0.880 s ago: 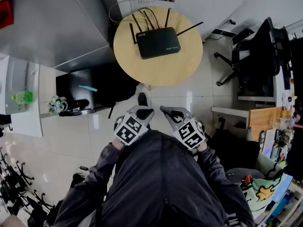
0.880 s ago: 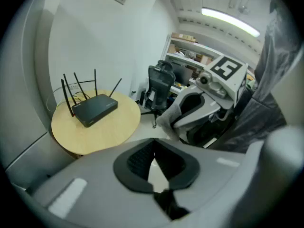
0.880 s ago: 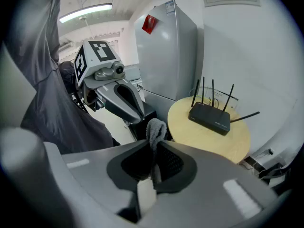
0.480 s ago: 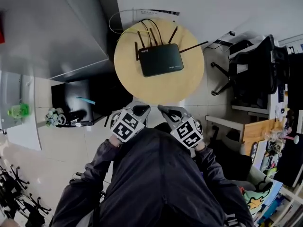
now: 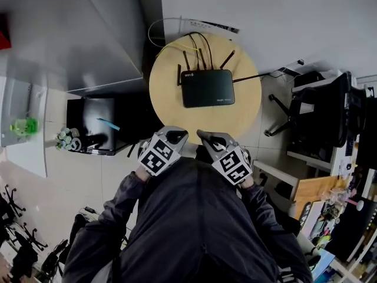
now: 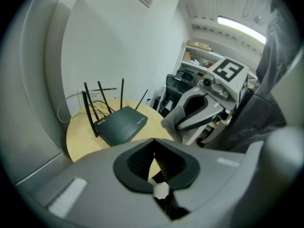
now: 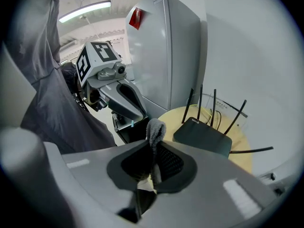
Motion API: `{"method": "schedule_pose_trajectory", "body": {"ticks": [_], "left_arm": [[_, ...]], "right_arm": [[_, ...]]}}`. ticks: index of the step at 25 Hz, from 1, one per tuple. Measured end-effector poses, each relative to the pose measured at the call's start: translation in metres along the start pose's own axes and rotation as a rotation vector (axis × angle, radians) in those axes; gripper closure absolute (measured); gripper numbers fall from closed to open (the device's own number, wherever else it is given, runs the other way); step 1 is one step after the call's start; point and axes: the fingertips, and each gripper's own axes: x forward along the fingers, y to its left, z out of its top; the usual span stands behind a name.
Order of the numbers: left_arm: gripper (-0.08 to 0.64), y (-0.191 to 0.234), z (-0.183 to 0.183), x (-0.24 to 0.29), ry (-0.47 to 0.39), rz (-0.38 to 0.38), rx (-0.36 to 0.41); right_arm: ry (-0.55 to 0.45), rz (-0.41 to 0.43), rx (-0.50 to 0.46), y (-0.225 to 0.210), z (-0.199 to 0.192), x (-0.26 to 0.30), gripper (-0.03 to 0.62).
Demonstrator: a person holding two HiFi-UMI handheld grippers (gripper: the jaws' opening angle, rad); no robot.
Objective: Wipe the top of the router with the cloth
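Only a grey tuft of the cloth shows, sticking up past the tips of the right claw. That claw is clenched on it, and the rest of the cloth is hidden between the pads. From the head view the cloth cannot be made out. There the right claw and the left claw are mostly covered by their marker cubes, and the hands behind them are hidden. A dark jacket fills the lower part of that view.

The left claw is closed, pads together with nothing between them.

One black router lies flat on the single round wooden worktop, set toward the far edge. In the right gripper view five thin antennas can be counted, four raised and one lying out sideways. The black and yellow cables behind it bunch at the far edge, and their number is hard to tell.

Both claws sit side by side at the near edge of the worktop, close to the chest and well apart from the router. A broad band of bare wood lies between the router and the near edge. A tall grey cabinet stands off the left edge, and one office chair stands off the right edge.
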Motion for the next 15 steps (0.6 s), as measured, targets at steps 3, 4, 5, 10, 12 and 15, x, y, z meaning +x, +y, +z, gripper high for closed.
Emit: {"method": "schedule_pose_trajectory", "body": {"ticks": [3, 4, 5, 10, 12, 15], "left_arm": [[0.56, 0.012, 0.005, 0.007, -0.023, 0.069, -0.055], [0.56, 0.017, 0.006, 0.01, -0.031, 0.096, -0.073], [0.56, 0.021, 0.007, 0.013, -0.04, 0.12, -0.088], [0.56, 0.026, 0.028, 0.028, -0.086, 0.208, -0.162], [0.56, 0.023, 0.038, 0.03, -0.115, 0.243, -0.206], [0.56, 0.018, 0.049, 0.032, -0.177, 0.298, -0.268]], "right_arm": [[-0.001, 0.034, -0.059, -0.024, 0.0, 0.007, 0.568], [-0.003, 0.046, -0.069, -0.032, -0.001, 0.009, 0.568], [-0.006, 0.056, -0.072, -0.041, -0.002, 0.011, 0.568], [-0.023, 0.09, -0.109, -0.098, 0.004, 0.032, 0.568], [-0.012, 0.105, -0.14, -0.124, 0.008, 0.054, 0.568], [0.025, 0.145, -0.164, -0.157, 0.02, 0.094, 0.569]]}}
